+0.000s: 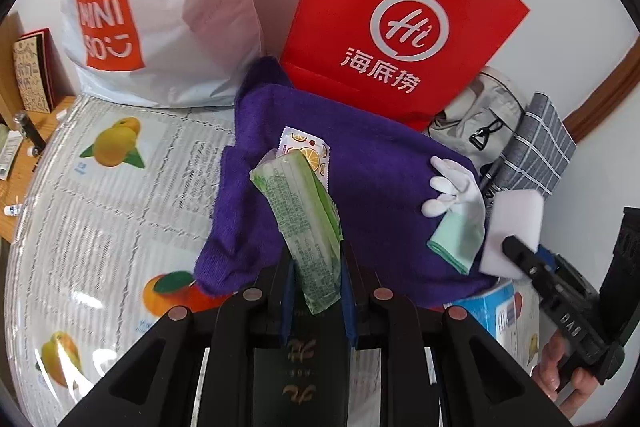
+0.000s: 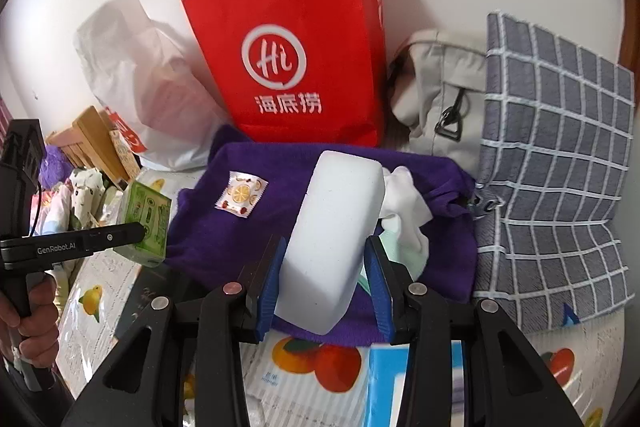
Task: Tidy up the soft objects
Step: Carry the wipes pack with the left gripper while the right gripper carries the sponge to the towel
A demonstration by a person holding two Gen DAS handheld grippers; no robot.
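My left gripper [image 1: 316, 259] is clamped on one green tissue pack [image 1: 300, 223], light and squashy, gripped near its lower end. My right gripper [image 2: 326, 283] squeezes one white sponge block [image 2: 334, 235], springy, held across its sides. Both hover above one purple towel [image 2: 312, 167] on the fruit-print table cover [image 1: 100, 195]; one white glove [image 1: 452, 187] lies there.

Green tissue pack [image 1: 304, 223] and white sponge [image 2: 336, 239] both held up over the rumpled purple towel [image 2: 288, 187], with a fruit-print sachet [image 2: 241, 194] and white glove [image 2: 404, 203] lying on it.
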